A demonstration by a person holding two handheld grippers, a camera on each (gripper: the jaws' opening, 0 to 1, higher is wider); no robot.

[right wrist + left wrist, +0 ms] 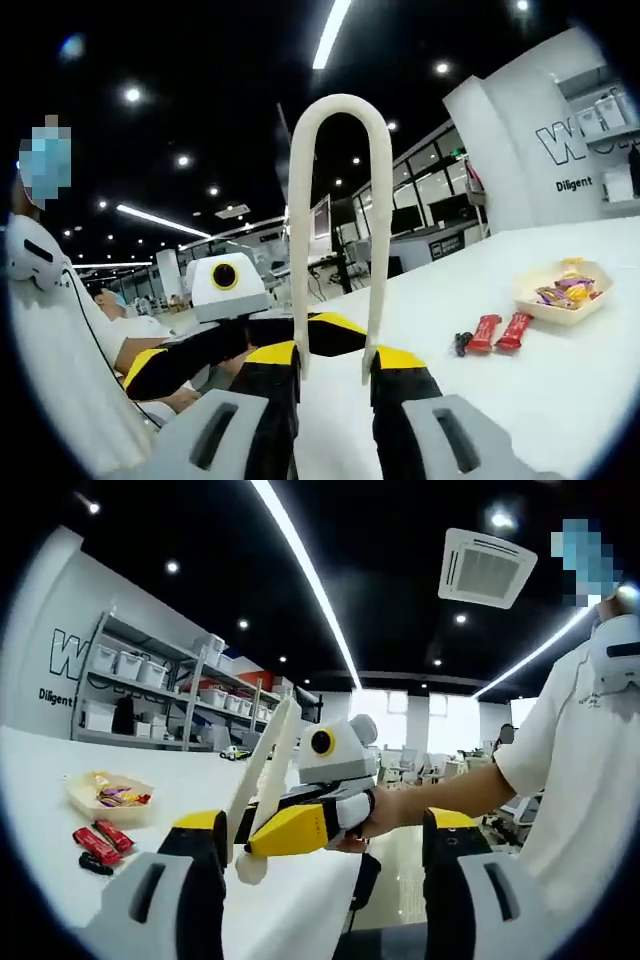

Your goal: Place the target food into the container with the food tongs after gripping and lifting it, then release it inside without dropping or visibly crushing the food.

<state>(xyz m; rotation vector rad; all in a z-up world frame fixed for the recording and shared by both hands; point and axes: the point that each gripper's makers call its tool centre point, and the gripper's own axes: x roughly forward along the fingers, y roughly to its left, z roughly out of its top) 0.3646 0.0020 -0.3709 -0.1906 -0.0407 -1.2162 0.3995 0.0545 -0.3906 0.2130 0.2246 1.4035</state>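
Tongs (338, 230), one pair, stand upright clamped in our right gripper (335, 372), arms narrow, holding nothing. Two red bars (499, 331) lie beside one container (560, 292) of perhaps several sweets. Our left gripper (322, 842) hangs parted above the table (300, 900).

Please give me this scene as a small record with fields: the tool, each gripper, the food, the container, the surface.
tool: white food tongs, upright, loop end up
right gripper: shut on the tongs' two arms
left gripper: open, holding nothing
food: two red snack bars lying side by side on the table, untouched
container: shallow tray holding bright wrapped sweets, beyond the bars
surface: white table
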